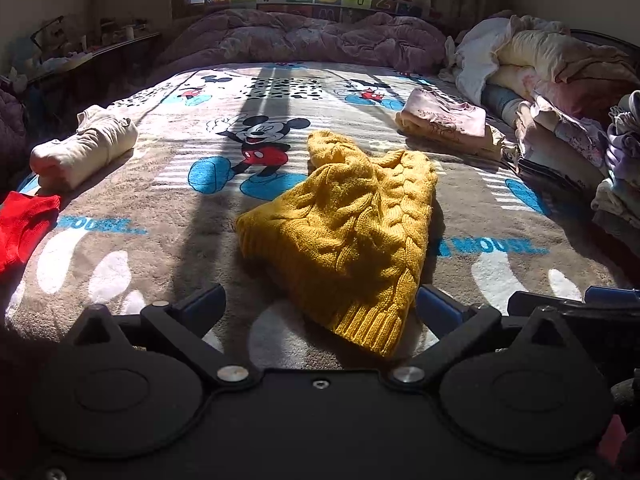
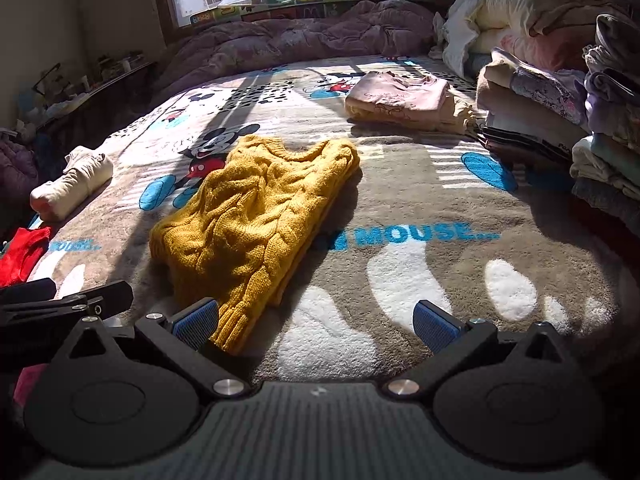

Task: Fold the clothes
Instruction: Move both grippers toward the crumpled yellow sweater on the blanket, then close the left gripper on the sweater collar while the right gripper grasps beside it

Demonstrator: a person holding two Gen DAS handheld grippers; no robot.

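Fingers of the left gripper (image 1: 318,308) stood wide apart and low over the bed, holding nothing, with the ribbed hem of the yellow sweater (image 1: 344,220) lying between them. The right gripper (image 2: 316,322) was spread just as wide and empty; its left finger (image 2: 196,322) sat just beside the sweater's hem corner, though contact could not be judged. The one yellow sweater (image 2: 256,216) lay folded lengthwise mid-bed on the Mickey Mouse blanket (image 2: 420,280), neckline toward the window. One cream rolled garment (image 1: 84,148) lay far left, and one red garment (image 1: 24,224) was cut off by the frame edge. One folded pink stack (image 2: 400,98) lay beyond, near the heap of clothes and bedding (image 2: 560,92) on the right, whose pieces were too jumbled to count. Hands holding both grippers were hidden behind the black bodies; only part of the left gripper showed at the right view's edge.
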